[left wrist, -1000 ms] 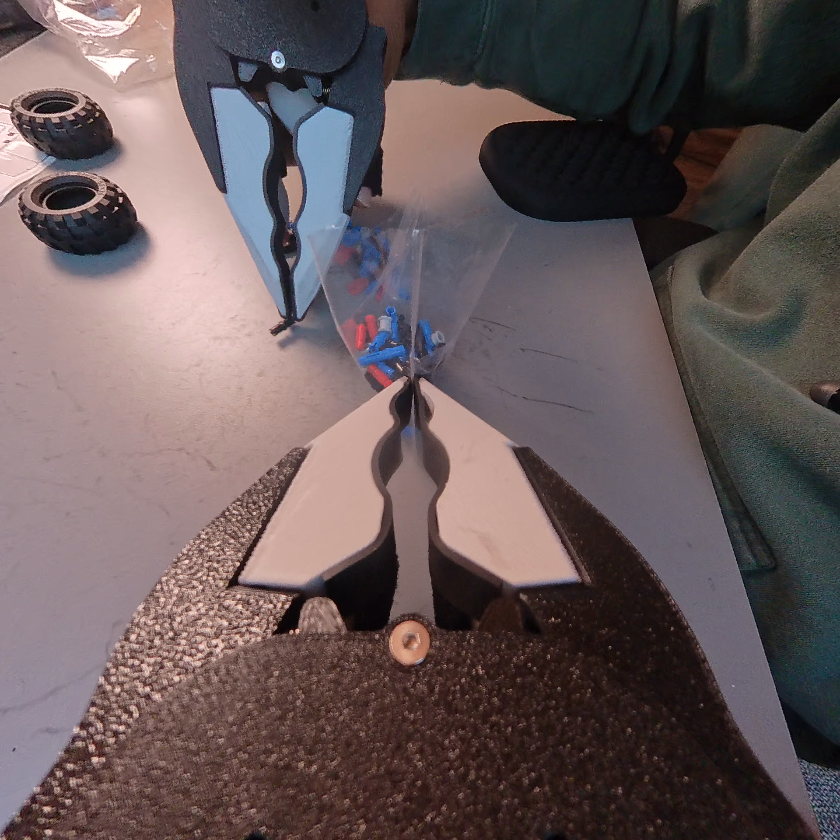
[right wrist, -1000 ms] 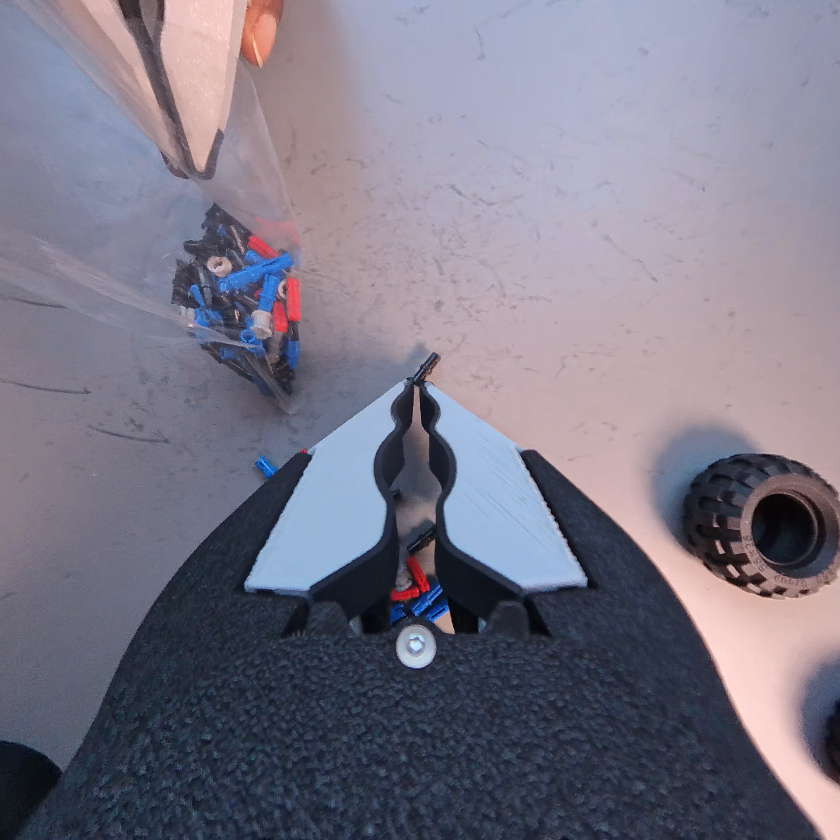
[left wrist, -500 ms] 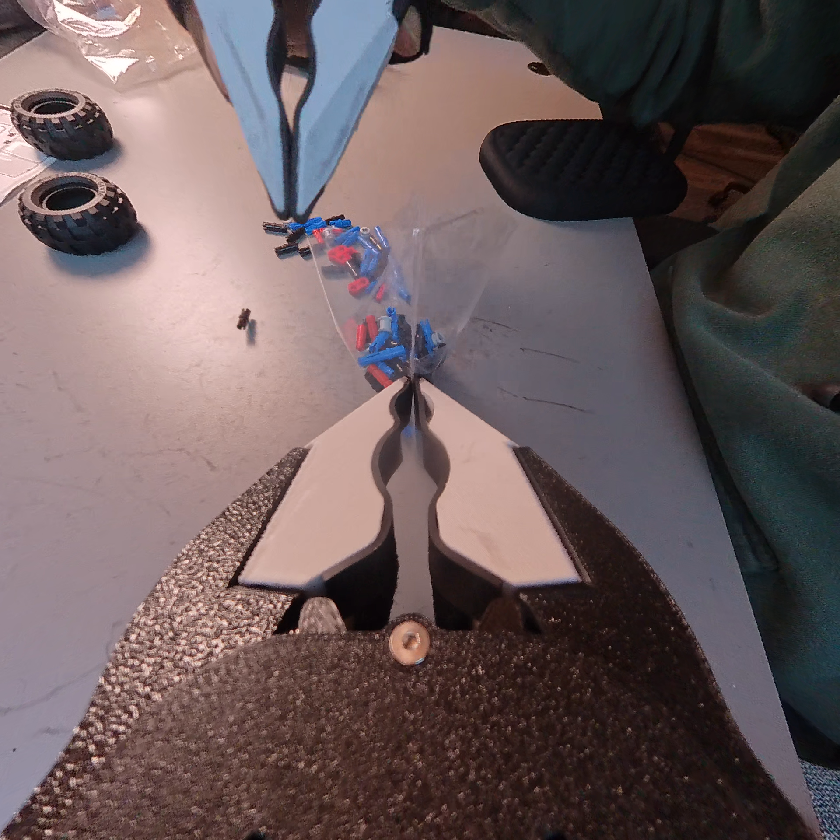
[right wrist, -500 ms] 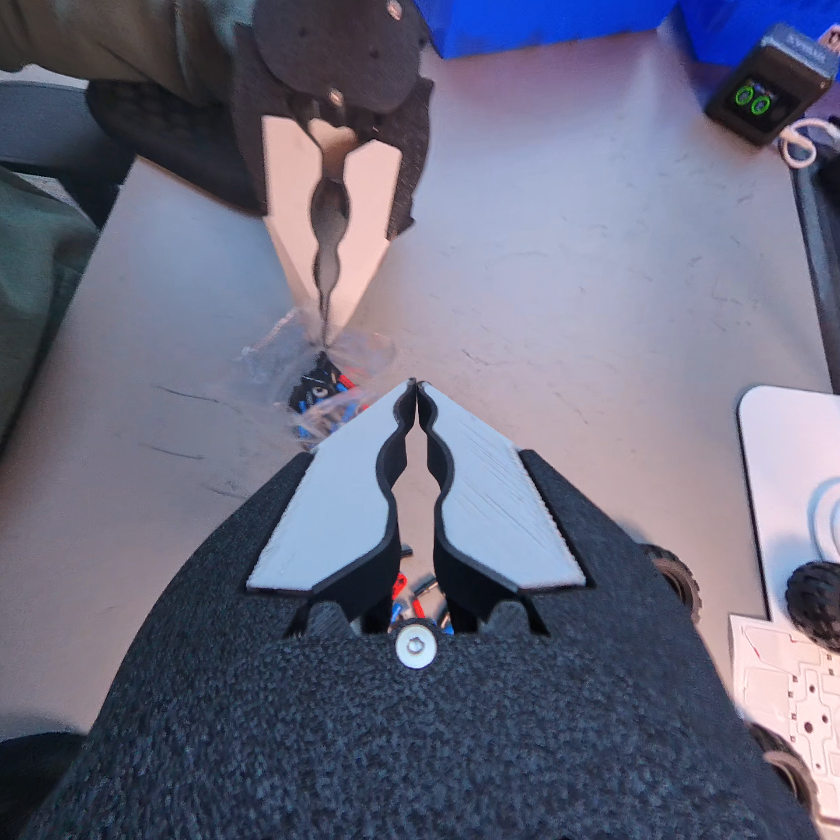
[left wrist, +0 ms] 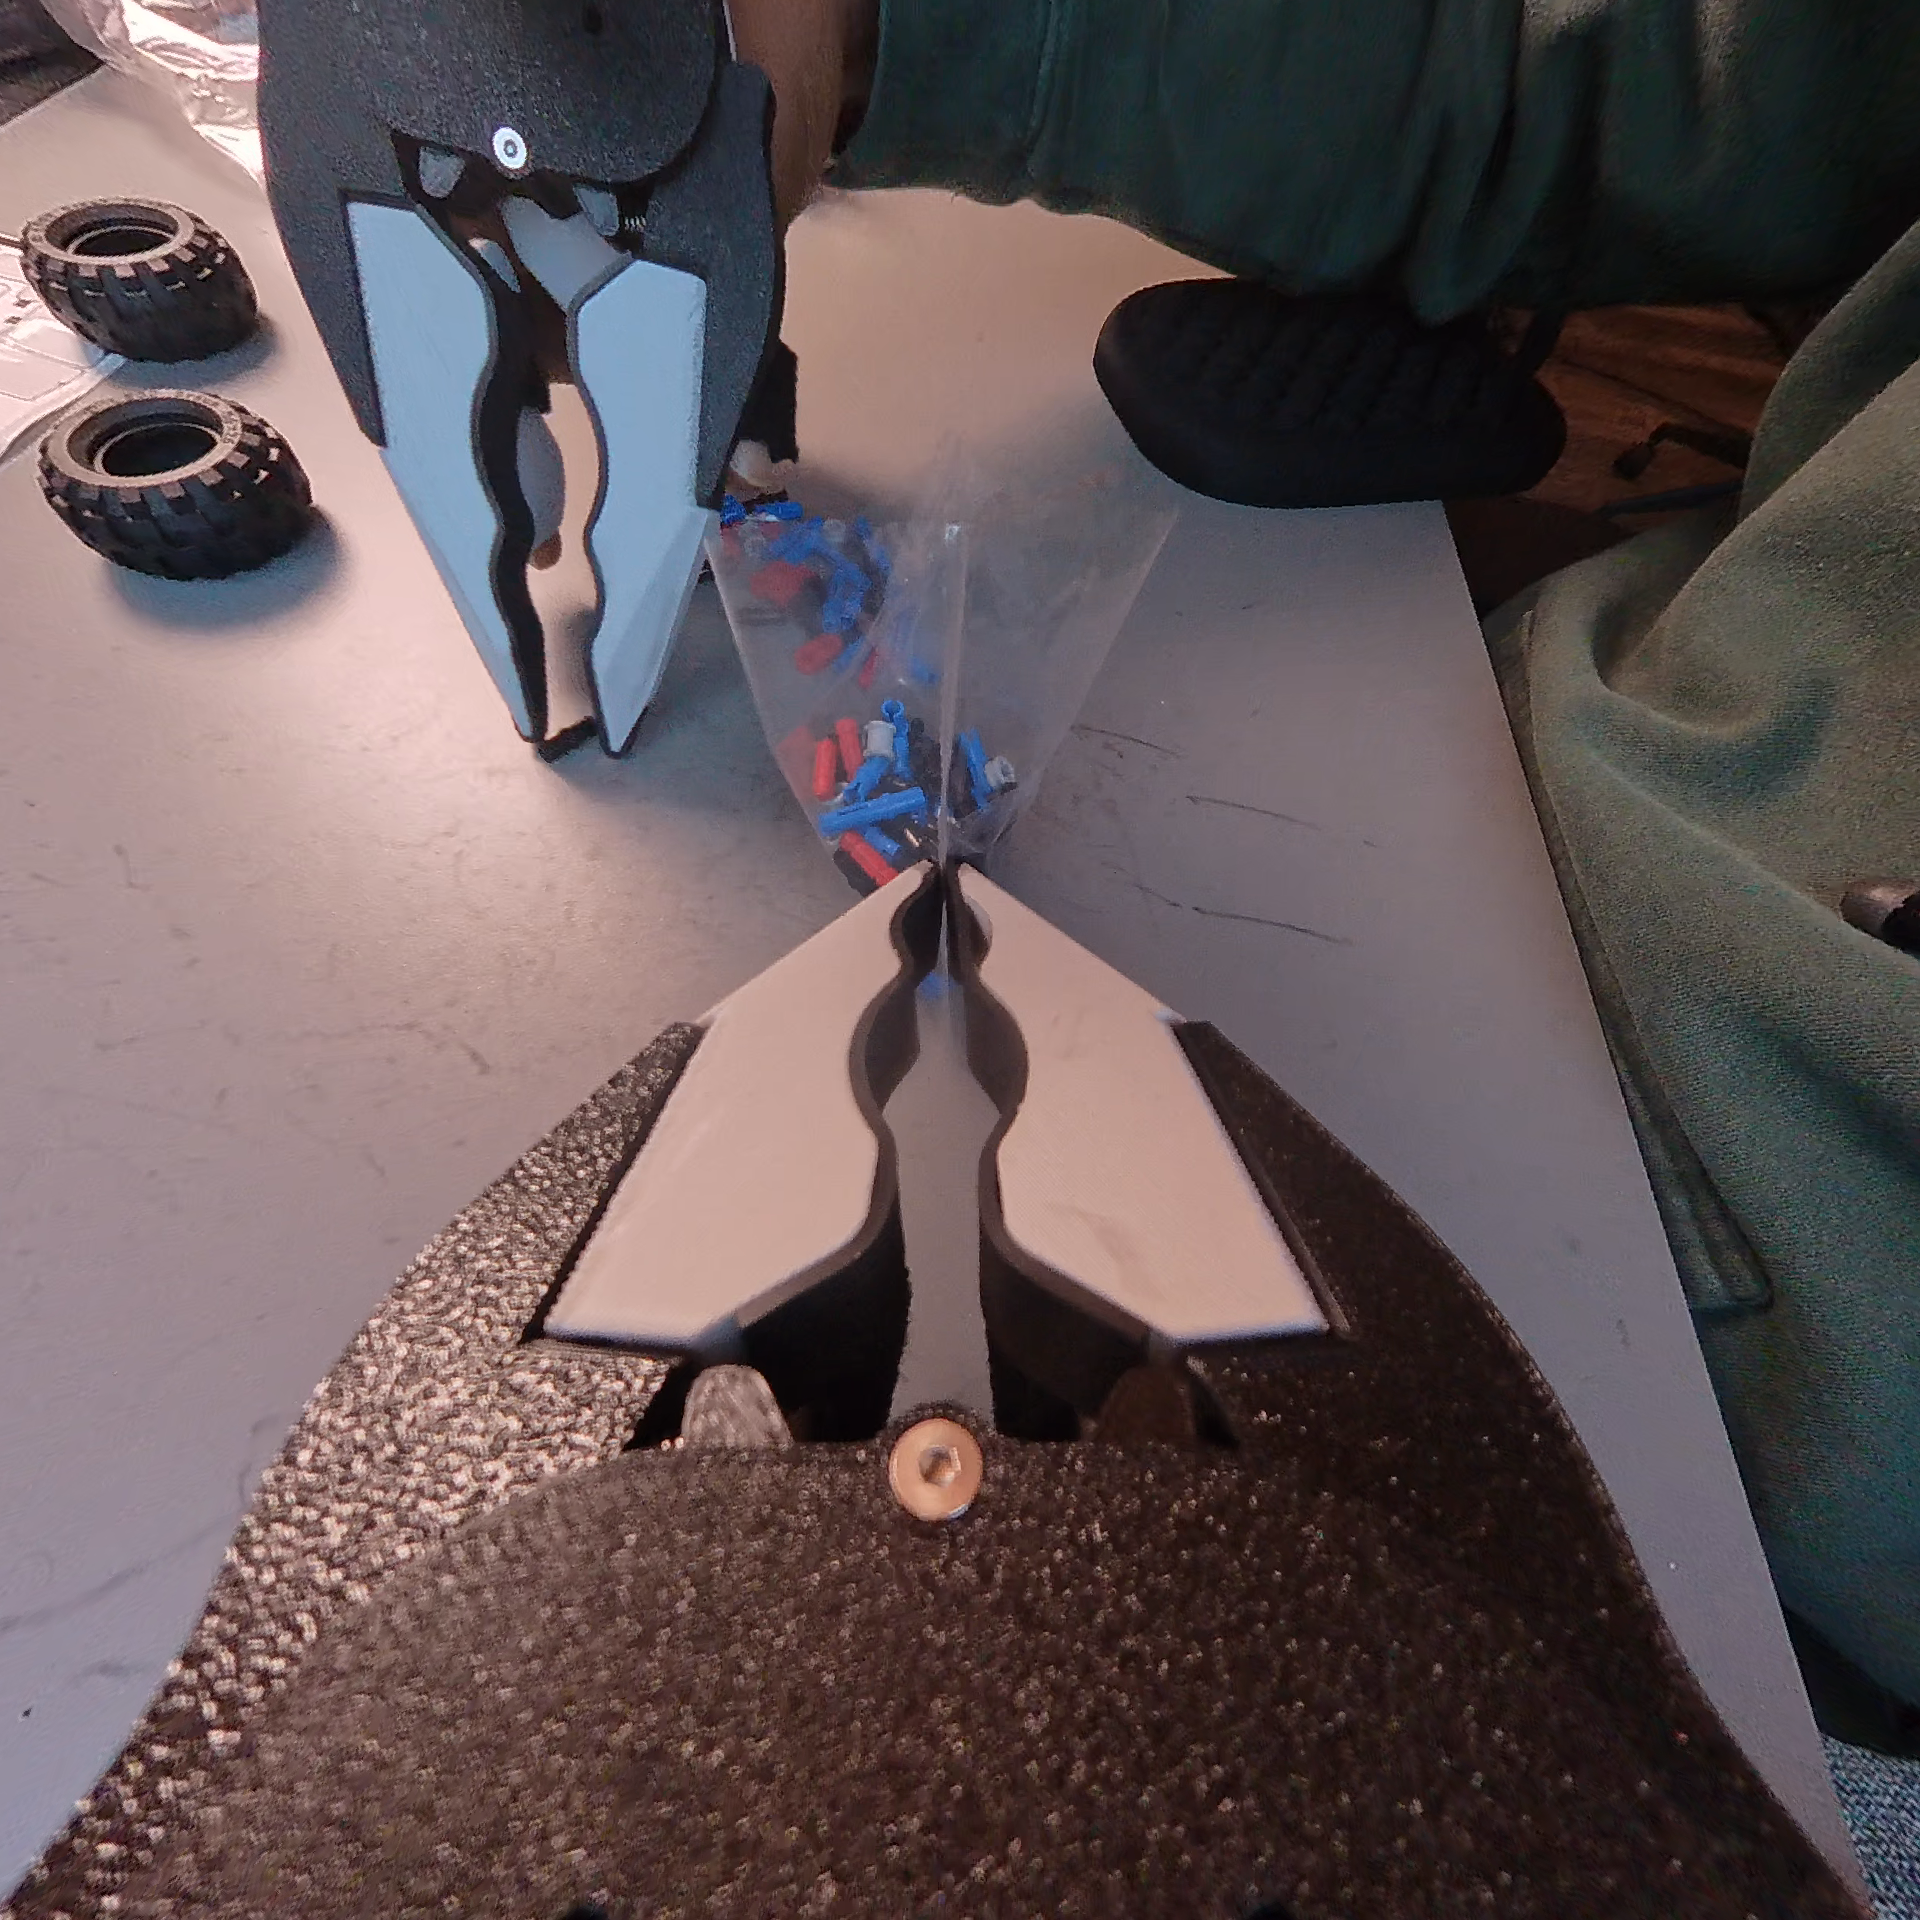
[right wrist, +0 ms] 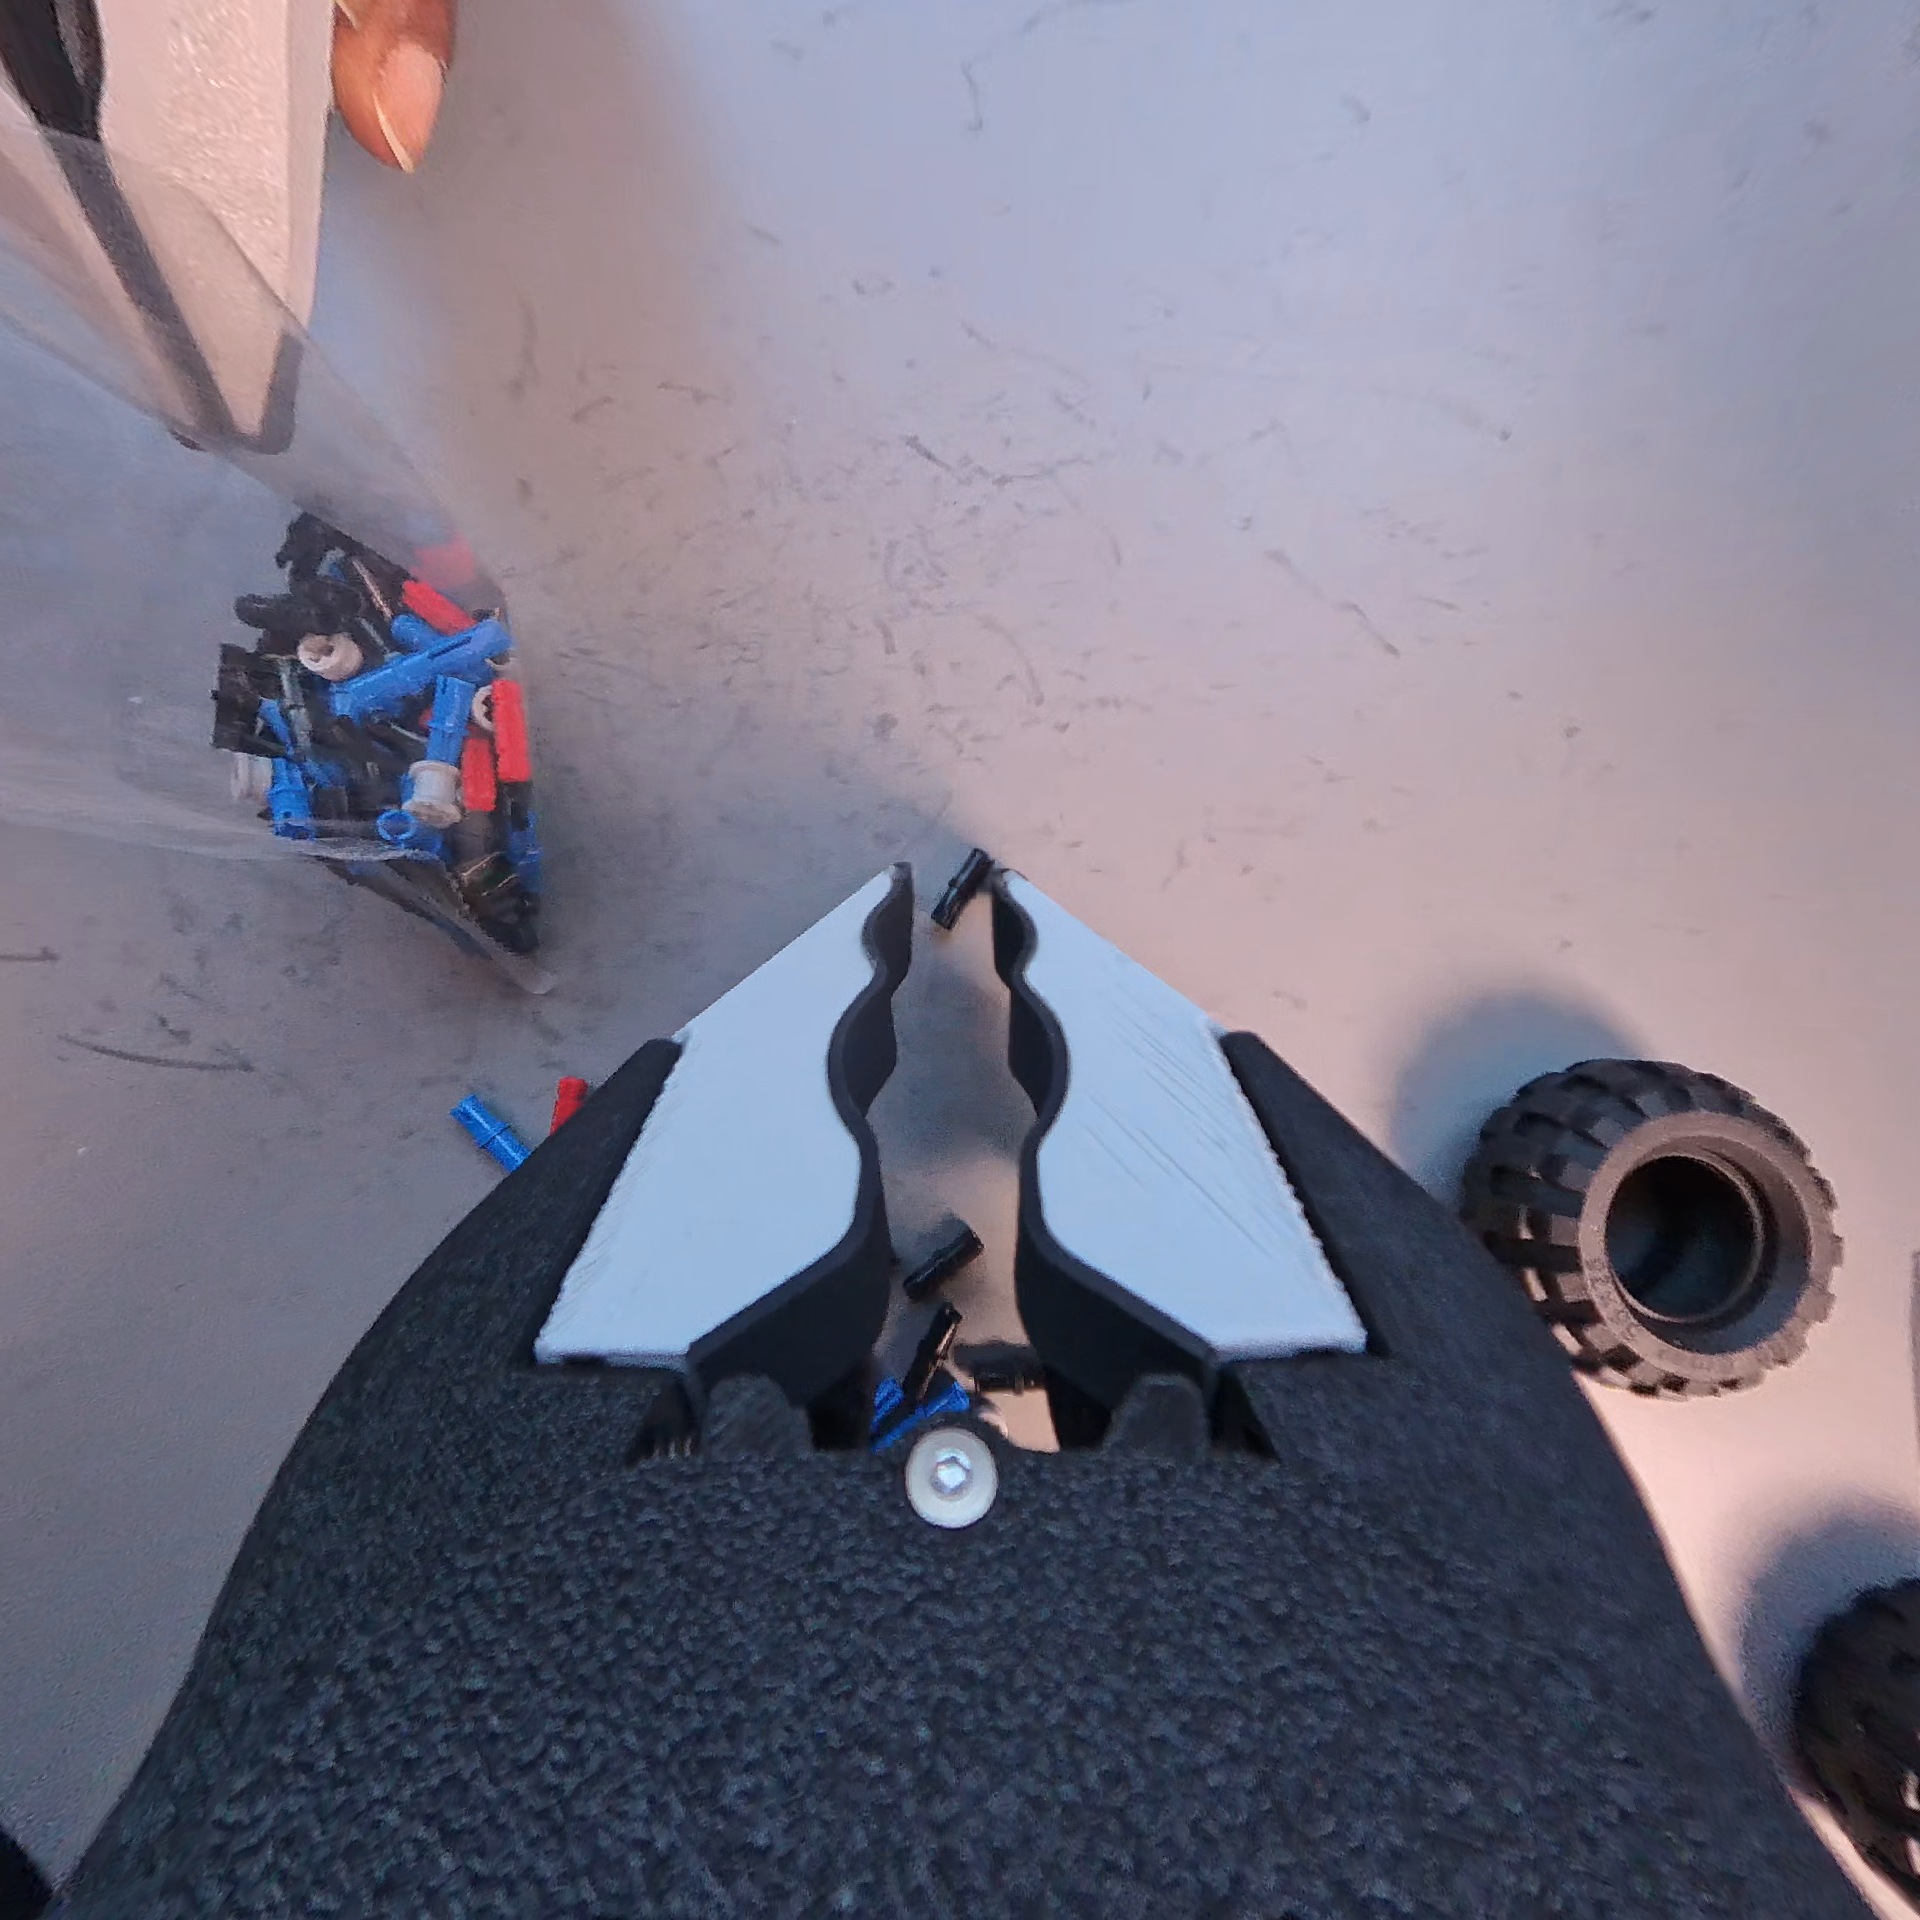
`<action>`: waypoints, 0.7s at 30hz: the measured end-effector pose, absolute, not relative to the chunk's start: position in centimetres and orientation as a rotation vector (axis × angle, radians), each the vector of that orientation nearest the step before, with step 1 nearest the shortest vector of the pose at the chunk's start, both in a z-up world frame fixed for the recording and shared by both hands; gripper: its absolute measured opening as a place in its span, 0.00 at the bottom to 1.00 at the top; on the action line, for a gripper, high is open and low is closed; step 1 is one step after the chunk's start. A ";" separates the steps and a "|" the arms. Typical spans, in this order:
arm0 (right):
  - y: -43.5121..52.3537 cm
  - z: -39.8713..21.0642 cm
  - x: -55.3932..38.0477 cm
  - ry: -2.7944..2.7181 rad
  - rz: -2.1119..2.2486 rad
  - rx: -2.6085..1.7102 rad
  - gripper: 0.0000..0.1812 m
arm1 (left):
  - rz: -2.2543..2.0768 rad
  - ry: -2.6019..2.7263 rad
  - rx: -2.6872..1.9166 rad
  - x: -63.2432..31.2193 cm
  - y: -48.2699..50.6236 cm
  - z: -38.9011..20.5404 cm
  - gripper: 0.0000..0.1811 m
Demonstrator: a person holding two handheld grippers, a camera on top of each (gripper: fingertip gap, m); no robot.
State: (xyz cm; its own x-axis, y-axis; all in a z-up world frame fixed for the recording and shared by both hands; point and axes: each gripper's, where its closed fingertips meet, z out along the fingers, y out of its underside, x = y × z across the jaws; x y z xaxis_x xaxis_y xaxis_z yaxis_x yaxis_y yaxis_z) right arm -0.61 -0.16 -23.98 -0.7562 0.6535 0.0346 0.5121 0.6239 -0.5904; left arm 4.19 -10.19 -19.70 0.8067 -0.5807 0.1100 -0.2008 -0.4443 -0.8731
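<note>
Back down beside the clear bag of pins, right tool parted; left tool pinches its corner.

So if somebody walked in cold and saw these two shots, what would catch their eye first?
Probably the clear plastic bag of small blue, red and black pins, pinched at one corner by the left gripper in the middle of the grey table. Next, the right gripper, open, tips down around a loose black pin. Two black toy tyres sit at the far left.
</note>
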 end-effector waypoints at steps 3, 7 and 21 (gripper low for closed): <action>-0.1 -24.0 -0.5 -2.613 0.817 -0.937 0.02 | -0.492 0.580 -2.022 4.2 -10.2 -19.7 0.00; -2.3 -20.7 0.1 -2.574 1.015 -0.845 0.02 | -0.493 0.578 -2.022 4.2 -10.2 -19.7 0.00; -6.3 -13.2 3.8 -2.465 1.423 -0.630 0.10 | -0.489 0.581 -2.023 4.2 -10.2 -19.8 0.00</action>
State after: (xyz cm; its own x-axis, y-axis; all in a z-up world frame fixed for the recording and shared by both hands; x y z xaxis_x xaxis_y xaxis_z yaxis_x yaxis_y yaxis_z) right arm 3.80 -6.32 -13.24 -0.8822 0.4705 -0.0187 0.2515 0.4373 -0.8634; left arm 4.22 -10.18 -19.76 0.8075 -0.5802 0.1063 -0.2038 -0.4436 -0.8727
